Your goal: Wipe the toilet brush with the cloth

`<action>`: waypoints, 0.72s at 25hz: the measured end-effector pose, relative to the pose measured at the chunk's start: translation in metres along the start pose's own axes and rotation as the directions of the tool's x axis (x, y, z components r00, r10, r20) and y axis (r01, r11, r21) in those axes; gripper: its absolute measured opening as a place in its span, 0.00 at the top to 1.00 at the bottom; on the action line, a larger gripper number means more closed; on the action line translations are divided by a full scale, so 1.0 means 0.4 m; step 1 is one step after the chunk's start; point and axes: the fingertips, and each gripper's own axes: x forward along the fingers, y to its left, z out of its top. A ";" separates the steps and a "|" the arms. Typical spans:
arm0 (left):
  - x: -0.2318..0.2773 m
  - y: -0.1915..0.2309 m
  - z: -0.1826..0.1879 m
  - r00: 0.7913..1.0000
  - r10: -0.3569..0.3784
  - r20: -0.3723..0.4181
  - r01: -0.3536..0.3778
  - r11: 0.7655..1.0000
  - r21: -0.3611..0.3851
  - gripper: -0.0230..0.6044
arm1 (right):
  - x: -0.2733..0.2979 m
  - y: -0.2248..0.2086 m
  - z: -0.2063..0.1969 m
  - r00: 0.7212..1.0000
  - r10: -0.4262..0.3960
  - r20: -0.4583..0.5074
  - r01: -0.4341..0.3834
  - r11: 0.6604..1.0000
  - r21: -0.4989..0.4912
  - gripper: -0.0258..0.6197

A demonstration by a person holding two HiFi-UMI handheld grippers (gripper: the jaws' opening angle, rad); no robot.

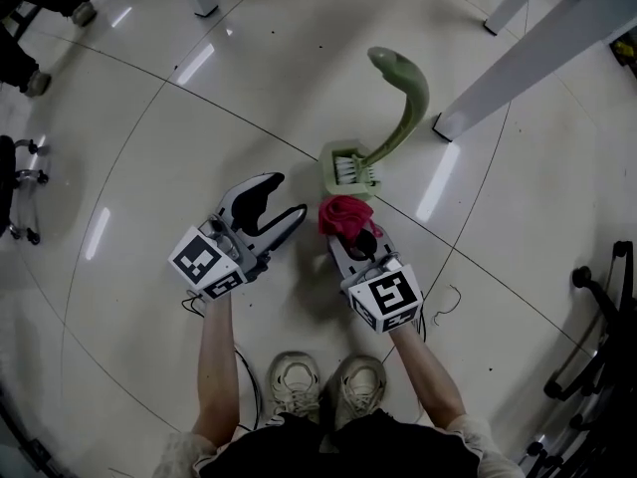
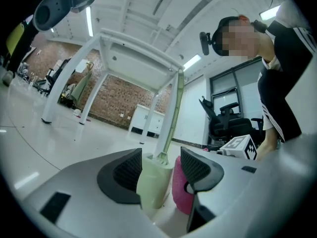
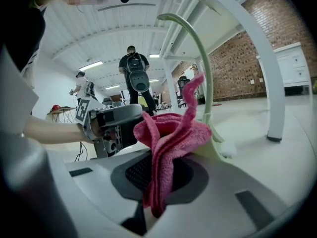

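a pale green plastic toilet brush (image 1: 401, 103) with a long curved handle stands upright in its square green holder (image 1: 350, 167) on the glossy white tiled floor (image 1: 149, 118), just in front of the person's pale sneakers (image 1: 328, 381) and near the foot of a slanted white table leg (image 1: 528, 58).

the right claw (image 1: 350, 235) is pressed onto a crumpled pink terry cloth (image 1: 343, 214), which bunches up above the claw's tips and sits just beside the near edge of the holder (whether it touches the holder can't be made out). in the right gripper view the cloth (image 3: 168, 148) hangs folded between the dark pads, with the brush handle (image 3: 205, 68) arching up behind it.

the left claw (image 1: 284, 197) is spread wide and pinches nothing. it sits low, left of the holder and apart from it, pointing toward it. in the left gripper view the holder (image 2: 153, 180) and the cloth (image 2: 179, 190) show through the gap of the claw (image 2: 161, 165), beyond its tips.

a person wearing a backpack (image 3: 134, 78) stands far off in the right gripper view.
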 end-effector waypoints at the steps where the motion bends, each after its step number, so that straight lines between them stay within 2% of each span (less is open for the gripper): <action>1: 0.008 -0.009 0.017 1.000 -0.010 0.017 0.010 1.000 0.000 0.61 | -0.017 -0.007 -0.002 1.000 -0.011 0.000 0.011 1.000 0.007 0.91; 3: 0.027 -0.038 0.077 0.997 -0.048 0.062 0.047 0.999 0.011 0.61 | -0.056 -0.024 0.001 0.999 -0.036 -0.001 0.036 0.999 0.019 0.91; 6: 0.067 -0.093 0.205 0.987 -0.128 0.099 0.120 0.989 0.084 0.61 | -0.126 -0.036 0.025 0.997 -0.075 0.001 0.075 0.997 0.032 0.91; 11: 0.158 -0.156 0.463 0.935 -0.281 0.217 0.258 0.958 0.127 0.61 | -0.224 -0.049 0.131 0.992 -0.118 0.051 0.116 0.992 0.046 0.91; 15: 0.217 -0.191 0.573 0.903 -0.359 0.238 0.321 0.929 0.182 0.61 | -0.271 -0.069 0.233 0.985 -0.139 0.101 0.134 0.989 0.055 0.91; 18: 0.245 -0.191 0.598 0.894 -0.388 0.226 0.352 0.918 0.183 0.61 | -0.290 -0.085 0.286 0.981 -0.150 0.124 0.145 0.988 0.050 0.91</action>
